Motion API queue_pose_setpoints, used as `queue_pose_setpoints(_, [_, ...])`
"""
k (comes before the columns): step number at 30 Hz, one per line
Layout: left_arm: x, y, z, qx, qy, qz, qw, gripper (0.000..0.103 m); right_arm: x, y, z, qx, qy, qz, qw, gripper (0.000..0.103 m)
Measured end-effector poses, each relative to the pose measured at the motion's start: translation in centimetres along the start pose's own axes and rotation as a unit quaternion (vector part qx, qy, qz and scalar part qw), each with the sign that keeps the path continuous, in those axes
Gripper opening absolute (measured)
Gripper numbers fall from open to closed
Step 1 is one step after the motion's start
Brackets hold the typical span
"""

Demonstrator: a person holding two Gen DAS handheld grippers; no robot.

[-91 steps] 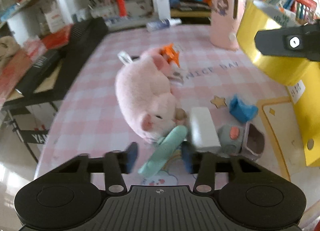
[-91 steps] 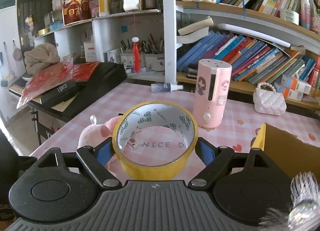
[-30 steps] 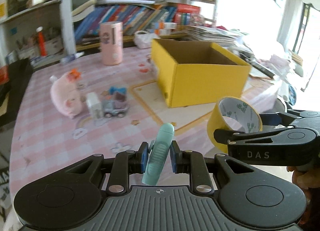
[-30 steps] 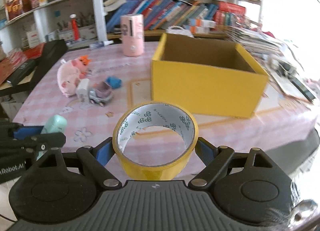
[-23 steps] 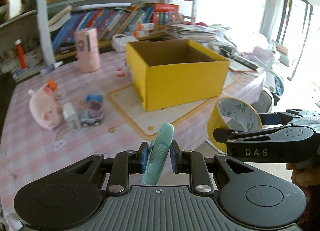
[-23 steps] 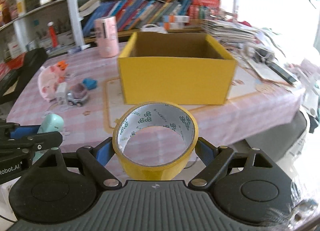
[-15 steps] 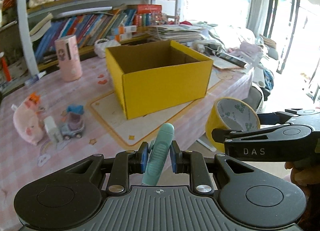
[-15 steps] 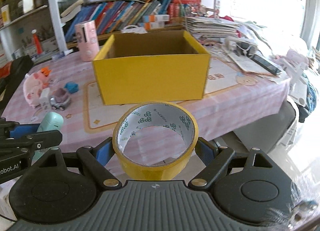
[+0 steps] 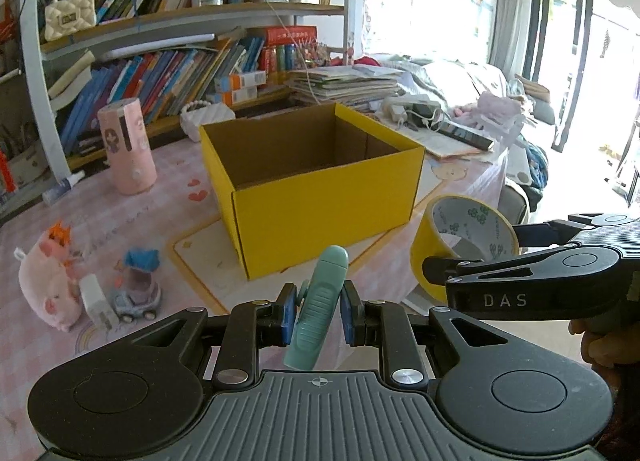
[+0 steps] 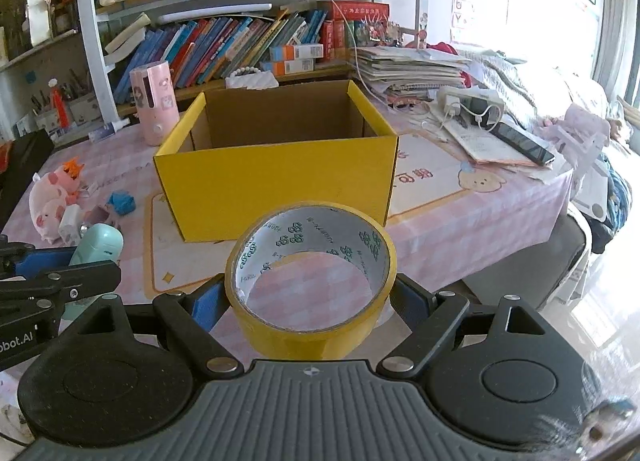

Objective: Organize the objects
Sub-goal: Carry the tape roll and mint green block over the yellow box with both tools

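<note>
While the left gripper (image 9: 318, 319) clamps a mint-green clip (image 9: 319, 311) upright between its jaws, the right gripper's (image 10: 310, 303) jaws grasp a roll of yellow tape (image 10: 311, 281) by its outer sides. Beyond both pairs of jaws, an open yellow box (image 10: 276, 177) stands on the pink table (image 10: 460, 221).

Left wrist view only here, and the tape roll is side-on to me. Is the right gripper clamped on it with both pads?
Observer: Yes. In the right wrist view the right gripper has a blue pad on each side of the yellow tape roll.
Operator: What does my teal item look like from the side?
Observer: The teal item is broad, smooth and rounded from there.
Operator: Is there anything beyond the pink plush?
Observer: A black object, partly cut off, lies past the pink plush.
</note>
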State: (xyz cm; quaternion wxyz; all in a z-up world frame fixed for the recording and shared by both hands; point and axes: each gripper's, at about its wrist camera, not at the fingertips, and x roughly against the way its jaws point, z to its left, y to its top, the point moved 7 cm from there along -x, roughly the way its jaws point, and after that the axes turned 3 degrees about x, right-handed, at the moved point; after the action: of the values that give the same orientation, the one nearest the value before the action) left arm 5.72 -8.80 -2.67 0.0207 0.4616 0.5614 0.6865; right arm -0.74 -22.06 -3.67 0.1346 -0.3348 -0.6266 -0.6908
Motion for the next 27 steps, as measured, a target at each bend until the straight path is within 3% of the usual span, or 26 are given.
queue_pose_setpoints(13, [-1.8, 3.9, -0.1, -0.007, -0.001, -0.027, 0.9996, 0.021, -1.5, 3.4, -1.5, 0.006, 0.001, -0.018, 1.0, 0.085])
queue_pose_setpoints(27, [-5.8, 10.6, 0.6, 0.001, 0.037, -0.064, 0.9973, 0.021, -5.6, 12.5, -2.5, 0.04, 0.039, -0.08, 0.995, 0.085])
